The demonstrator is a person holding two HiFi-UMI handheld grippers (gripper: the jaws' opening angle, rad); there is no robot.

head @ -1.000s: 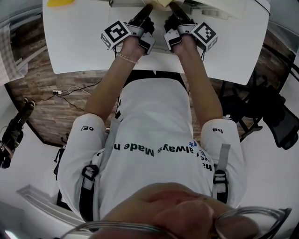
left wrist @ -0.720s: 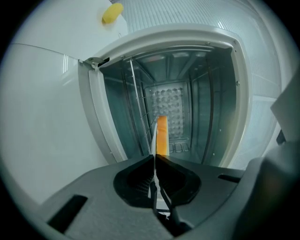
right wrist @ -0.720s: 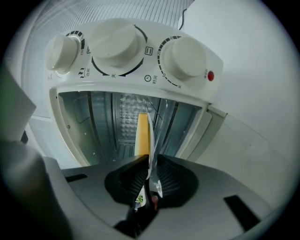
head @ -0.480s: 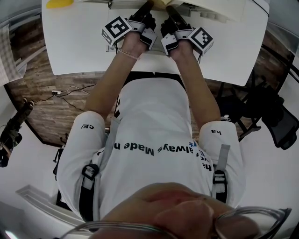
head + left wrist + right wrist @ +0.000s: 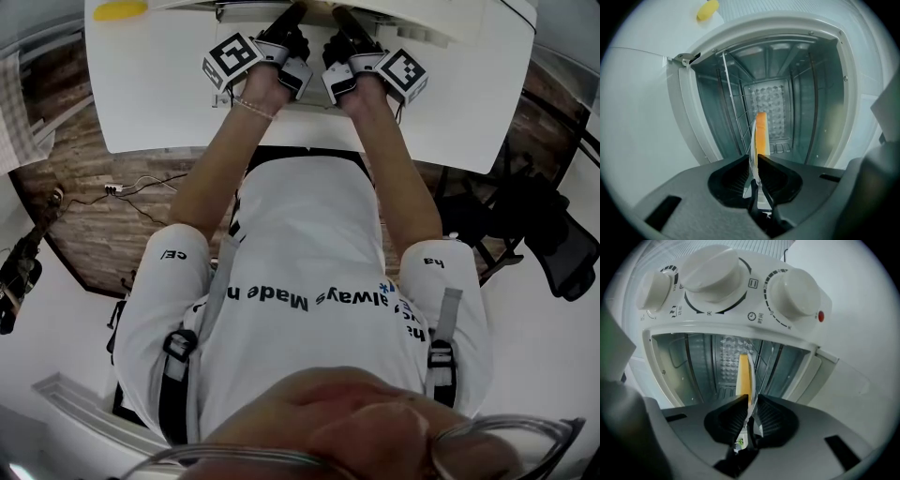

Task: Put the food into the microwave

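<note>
Grippers, head view: my left gripper (image 5: pixel 291 23) and right gripper (image 5: pixel 342 26) are side by side at the far edge of the table (image 5: pixel 150 94), noses pointed into the microwave (image 5: pixel 431 23). Can't read the jaws from up here.
Cubes, head view: left cube (image 5: pixel 232 64) and right cube (image 5: pixel 406 73) sit on the outer sides of my hands.
Yellow thing, head view: it (image 5: pixel 119 9) lies on the table off to my left, well apart from both grippers.
Food, left gripper view: orange slab (image 5: pixel 761 133) seen edge-on with a thin pale film along one side, sticking out past my jaws toward the open cavity. How deep it reaches, I can't tell.
Left gripper, left gripper view: the left gripper (image 5: pixel 754 161) has its jaws squeezed narrow, pinching the food's thin edge.
Microwave, left gripper view: the microwave (image 5: pixel 820 93) is wide open, shiny walls, rack (image 5: pixel 733 108) along one side, dimpled panel at the back. Yellow thing (image 5: pixel 708 9) shows beyond it.
Food, right gripper view: same orange slab (image 5: pixel 743 373), edge-on, lined up with the opening.
Right gripper, right gripper view: the right gripper (image 5: pixel 751 401) is also clamped tight on the film edge, so the food hangs between both grippers.
Knobs, right gripper view: three white knobs (image 5: pixel 715 268) run along the microwave (image 5: pixel 661 357) panel beside the opening, with a red light (image 5: pixel 821 316) just beside the end one.
</note>
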